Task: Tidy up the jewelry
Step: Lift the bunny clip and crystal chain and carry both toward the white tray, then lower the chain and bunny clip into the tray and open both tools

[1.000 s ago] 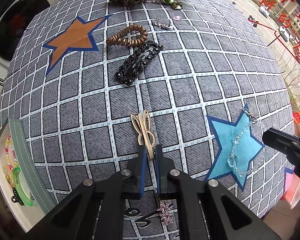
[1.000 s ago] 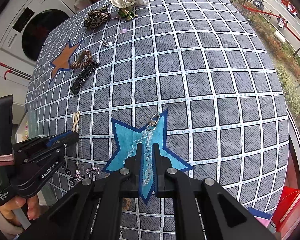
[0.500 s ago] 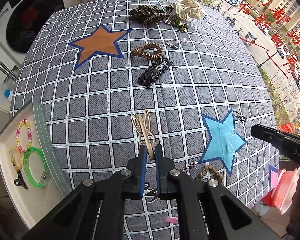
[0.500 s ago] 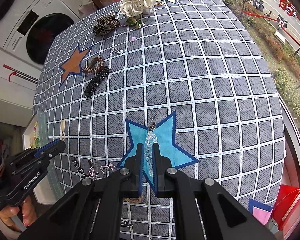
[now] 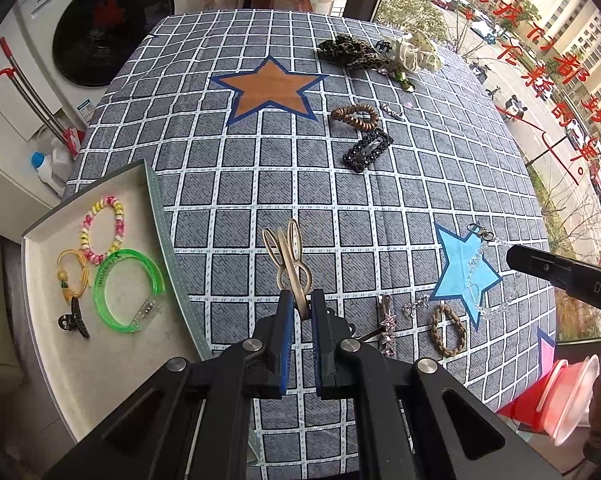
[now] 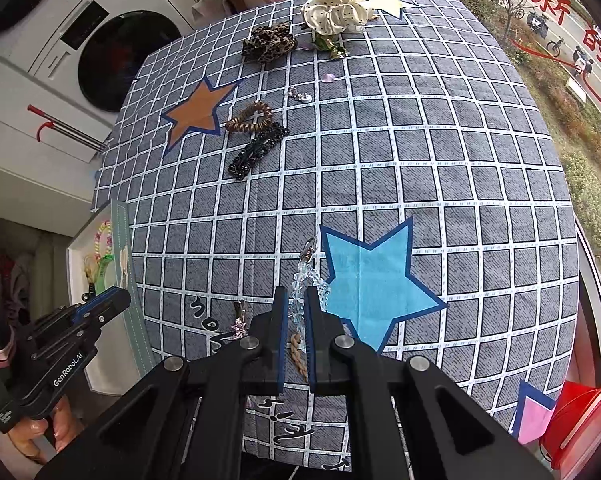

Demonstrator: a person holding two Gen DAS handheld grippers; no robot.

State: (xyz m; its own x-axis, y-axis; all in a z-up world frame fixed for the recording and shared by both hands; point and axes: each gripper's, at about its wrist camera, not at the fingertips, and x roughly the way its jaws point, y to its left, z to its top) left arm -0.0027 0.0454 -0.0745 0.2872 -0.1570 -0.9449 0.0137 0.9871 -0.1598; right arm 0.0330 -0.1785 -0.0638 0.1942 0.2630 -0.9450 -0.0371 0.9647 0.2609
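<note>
My left gripper [image 5: 299, 312] is shut on a beige rabbit-shaped hair clip [image 5: 287, 256] and holds it above the checked cloth, right of the white tray [image 5: 100, 352]. My right gripper [image 6: 296, 312] is shut on a clear bead chain [image 6: 305, 280] with a metal clasp, lifted beside the blue star [image 6: 376, 280]. The chain also shows hanging from the right gripper in the left wrist view [image 5: 478, 268]. The tray holds a green bangle [image 5: 128, 288], a pink-yellow bracelet [image 5: 100, 228], a yellow cord and a black claw clip.
On the cloth lie a black beaded clip [image 5: 367, 150], a brown coil tie [image 5: 354, 115], a leopard scrunchie [image 5: 348, 54], a white scrunchie [image 5: 414, 54], a braided loop [image 5: 446, 330] and star pins [image 5: 386, 324]. An orange star [image 5: 268, 88] is at the back. A washing machine [image 5: 108, 28] stands beyond.
Both grippers have risen and pulled back from the cloth, each with its item. The clip and the chain are lifted off the table. The tray has come into fuller view on the left.
</note>
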